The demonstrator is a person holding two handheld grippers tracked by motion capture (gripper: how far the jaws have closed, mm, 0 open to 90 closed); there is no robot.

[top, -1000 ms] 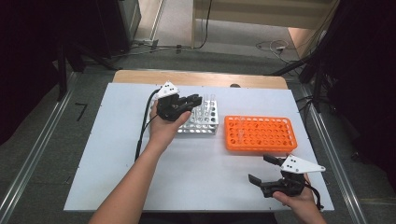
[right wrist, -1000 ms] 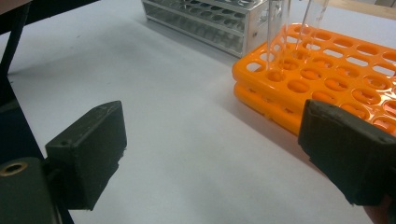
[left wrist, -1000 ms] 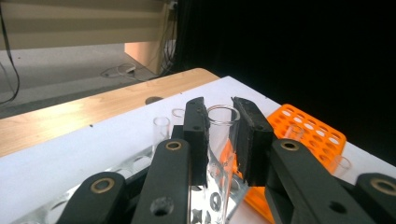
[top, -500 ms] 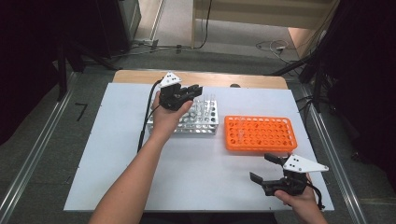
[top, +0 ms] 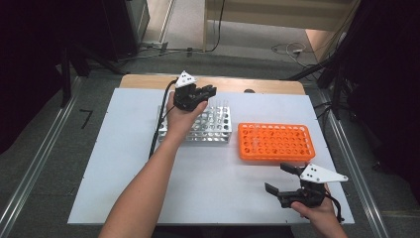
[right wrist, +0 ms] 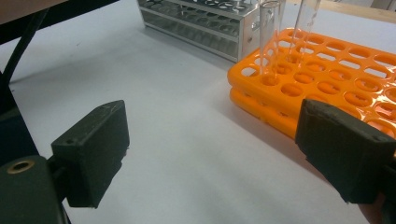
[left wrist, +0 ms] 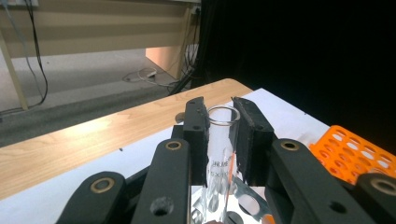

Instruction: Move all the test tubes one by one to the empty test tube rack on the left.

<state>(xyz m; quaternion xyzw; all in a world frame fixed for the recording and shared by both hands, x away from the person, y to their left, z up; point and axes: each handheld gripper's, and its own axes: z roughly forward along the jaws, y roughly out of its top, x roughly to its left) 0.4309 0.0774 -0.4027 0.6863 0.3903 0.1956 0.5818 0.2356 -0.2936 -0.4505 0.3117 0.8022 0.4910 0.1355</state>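
My left gripper (top: 208, 92) hovers over the far side of the metal tube rack (top: 210, 128), shut on a clear glass test tube (left wrist: 218, 154) whose rim stands between the pads. The orange tube rack (top: 275, 142) lies to the right of the metal one and holds two clear tubes (right wrist: 268, 39) near its left end. My right gripper (top: 283, 177) rests near the table's front right, open, with nothing between its jaws. In the right gripper view the orange rack (right wrist: 336, 70) lies ahead to the right and the metal rack (right wrist: 205, 23) farther off.
The racks stand on a white board (top: 119, 163) laid on a wooden table (top: 143, 82). A black cable (top: 157, 130) trails from the left gripper along the forearm. Dark equipment and floor cables surround the table. Bare board lies between the right gripper and the orange rack.
The left hand has carried its gripper toward the far side of the metal rack. The right gripper has stayed where it was.
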